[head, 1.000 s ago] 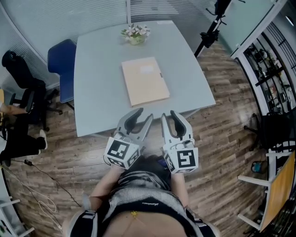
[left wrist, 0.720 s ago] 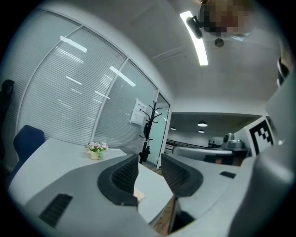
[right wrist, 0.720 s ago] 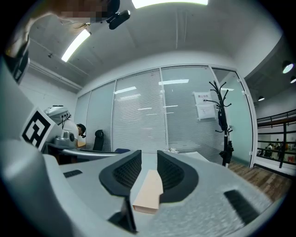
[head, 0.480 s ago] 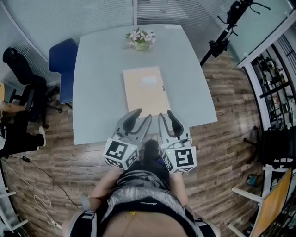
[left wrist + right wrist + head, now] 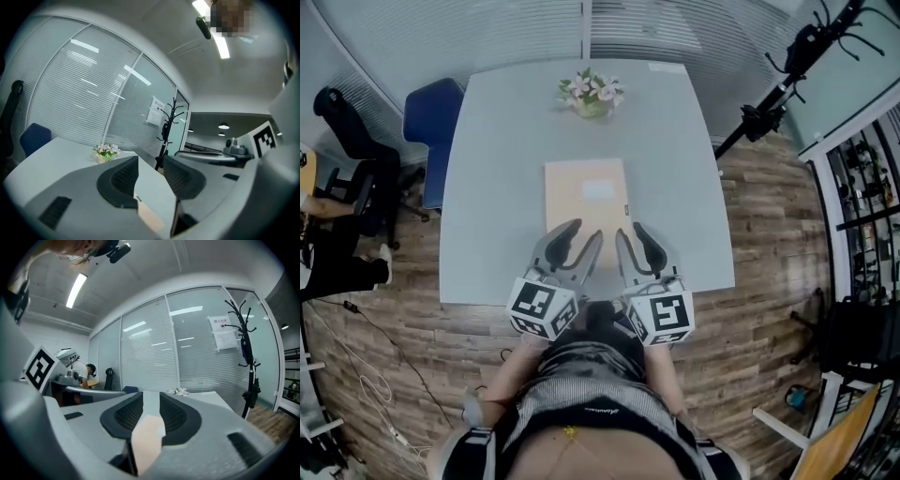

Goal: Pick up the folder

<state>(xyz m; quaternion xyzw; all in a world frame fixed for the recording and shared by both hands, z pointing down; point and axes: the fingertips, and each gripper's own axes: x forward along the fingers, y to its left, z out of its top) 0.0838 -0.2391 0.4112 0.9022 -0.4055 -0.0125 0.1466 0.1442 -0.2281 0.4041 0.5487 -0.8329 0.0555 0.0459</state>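
Observation:
A tan folder [image 5: 586, 192] lies flat in the middle of the pale grey table [image 5: 487, 187], its long side running away from me. Both grippers hover side by side and almost level over the table's near edge, fingertips at the folder's near end. My left gripper [image 5: 586, 231] is open with nothing between its jaws; in the left gripper view [image 5: 150, 161] the folder [image 5: 151, 219] shows low in the gap. My right gripper [image 5: 632, 230] has a narrower gap, also empty, and in the right gripper view [image 5: 151, 399] the folder [image 5: 146, 437] is seen through it.
A small pot of flowers [image 5: 592, 92] stands at the table's far edge. A blue chair [image 5: 431, 112] and a black office chair [image 5: 347, 141] stand at the left, and a black stand [image 5: 778, 84] at the right. Glass walls with blinds lie behind.
Both grippers have moved forward together, from over the floor short of the table to over its near edge and the folder's near end. Their jaw gaps look the same.

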